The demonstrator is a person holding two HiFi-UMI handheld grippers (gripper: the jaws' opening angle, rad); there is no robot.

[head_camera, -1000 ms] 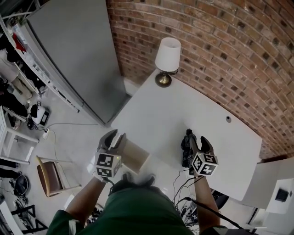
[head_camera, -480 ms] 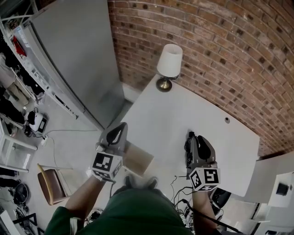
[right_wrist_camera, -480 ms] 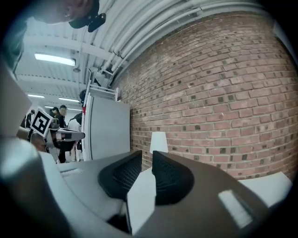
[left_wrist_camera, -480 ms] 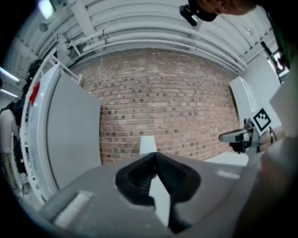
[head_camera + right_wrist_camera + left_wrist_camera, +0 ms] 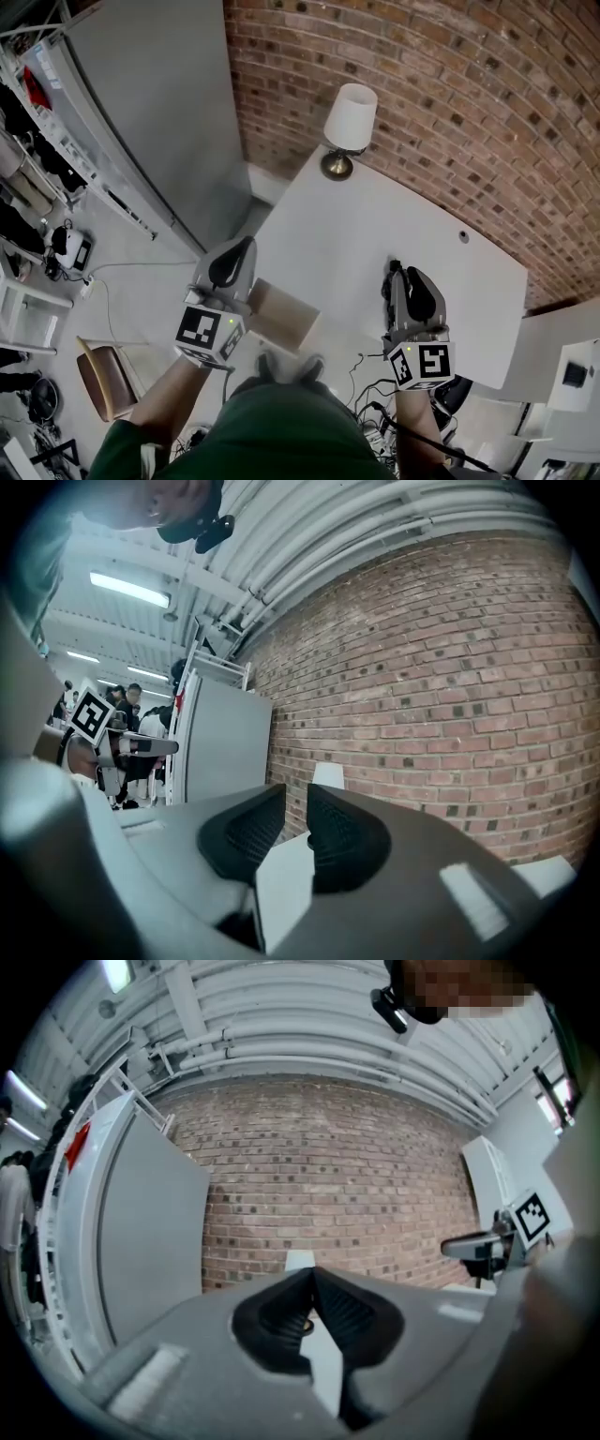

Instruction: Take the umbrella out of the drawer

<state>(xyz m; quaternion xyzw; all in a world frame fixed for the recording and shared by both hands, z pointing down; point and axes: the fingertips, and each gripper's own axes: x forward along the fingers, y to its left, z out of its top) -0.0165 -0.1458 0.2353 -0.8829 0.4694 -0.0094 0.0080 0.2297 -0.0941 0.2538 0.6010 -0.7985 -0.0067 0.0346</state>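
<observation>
Pressing its jaws fully together on nothing, the left gripper (image 5: 312, 1274) hangs near the open drawer (image 5: 281, 317). The right gripper (image 5: 296, 799) has just been closing to a narrow gap, with nothing between its jaws either. A dark bundle, likely the umbrella (image 5: 386, 286), lies on the table (image 5: 328, 225) just beside it, already out. It is probably light, slick fabric over 1 stiff shaft, so pinch mid-bundle or at the handle.

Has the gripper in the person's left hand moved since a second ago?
Yes. The left gripper, now shut and empty, reaches farther up the picture, past the far corner of the wooden drawer.
</observation>
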